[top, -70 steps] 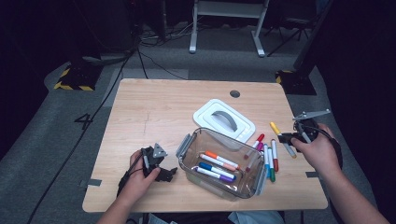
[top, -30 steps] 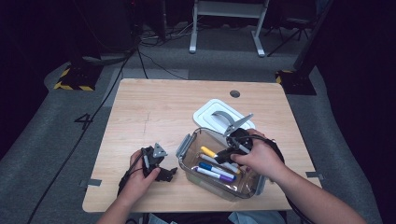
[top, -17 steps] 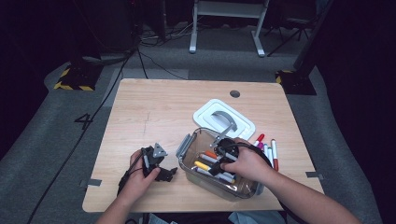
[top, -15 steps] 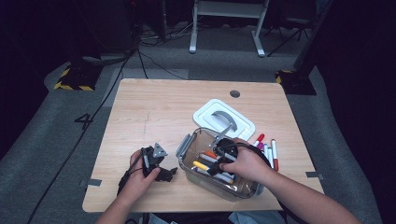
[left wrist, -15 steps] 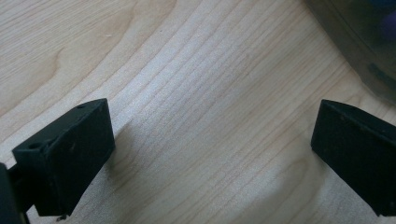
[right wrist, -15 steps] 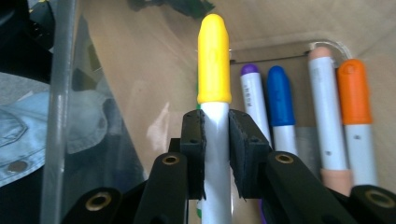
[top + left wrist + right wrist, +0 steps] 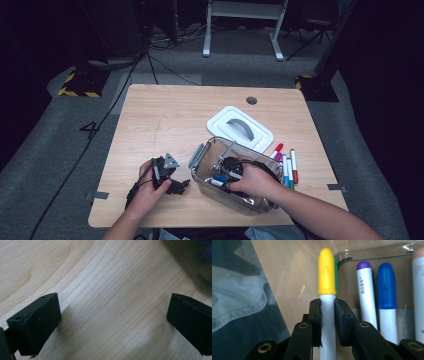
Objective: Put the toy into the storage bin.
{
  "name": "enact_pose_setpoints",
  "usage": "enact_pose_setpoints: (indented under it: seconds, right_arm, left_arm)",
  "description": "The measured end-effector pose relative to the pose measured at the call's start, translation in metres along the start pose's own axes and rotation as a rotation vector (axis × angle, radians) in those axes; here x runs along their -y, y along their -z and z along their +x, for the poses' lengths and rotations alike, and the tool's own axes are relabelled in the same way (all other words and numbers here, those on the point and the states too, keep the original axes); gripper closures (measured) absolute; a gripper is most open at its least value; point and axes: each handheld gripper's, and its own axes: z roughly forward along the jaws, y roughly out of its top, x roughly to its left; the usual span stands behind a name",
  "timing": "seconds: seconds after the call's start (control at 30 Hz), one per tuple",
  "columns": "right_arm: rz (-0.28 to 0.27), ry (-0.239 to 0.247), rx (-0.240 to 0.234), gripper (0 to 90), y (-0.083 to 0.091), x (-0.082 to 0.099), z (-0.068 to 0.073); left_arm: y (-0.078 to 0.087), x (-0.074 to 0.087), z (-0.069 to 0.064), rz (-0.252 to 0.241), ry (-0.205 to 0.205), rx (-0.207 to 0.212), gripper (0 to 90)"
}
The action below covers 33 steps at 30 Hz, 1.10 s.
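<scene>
While the right tongs sit inside the clear bin, their jaws are clamped on a yellow-capped marker, cap pointing away from the hand. Beside it in the bin lie a purple-capped marker and a blue-capped marker. Left of the bin, the left tongs rest low over the bare tabletop, jaws wide apart, nothing between them. Beyond the bin lies its white lid; right of the bin, loose markers lie on the tabletop.
</scene>
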Motion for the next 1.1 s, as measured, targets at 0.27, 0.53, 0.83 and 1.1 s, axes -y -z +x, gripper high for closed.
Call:
enact_pose_setpoints:
  seconds: [0.27, 0.53, 0.83, 1.1]
  right_arm:
    - [-0.045, -0.014, 0.007, 62.8, -0.005, 0.002, -0.003]
    - [-0.246, -0.005, 0.105, 60.8, 0.046, 0.002, -0.005]
    - [-0.412, -0.065, 0.207, 59.8, 0.109, 0.031, -0.016]
    - [-0.495, -0.197, 0.324, 59.8, 0.149, 0.078, -0.045]
  left_arm:
    - [0.000, 0.000, 0.000, 0.000, 0.000, 0.002, 0.0]
    - [0.000, 0.000, 0.000, 0.000, 0.000, 0.002, 0.0]
    - [0.000, 0.000, 0.000, 0.001, -0.004, 0.001, 0.0]
    - [0.000, 0.000, 0.000, 0.000, -0.004, 0.001, 0.0]
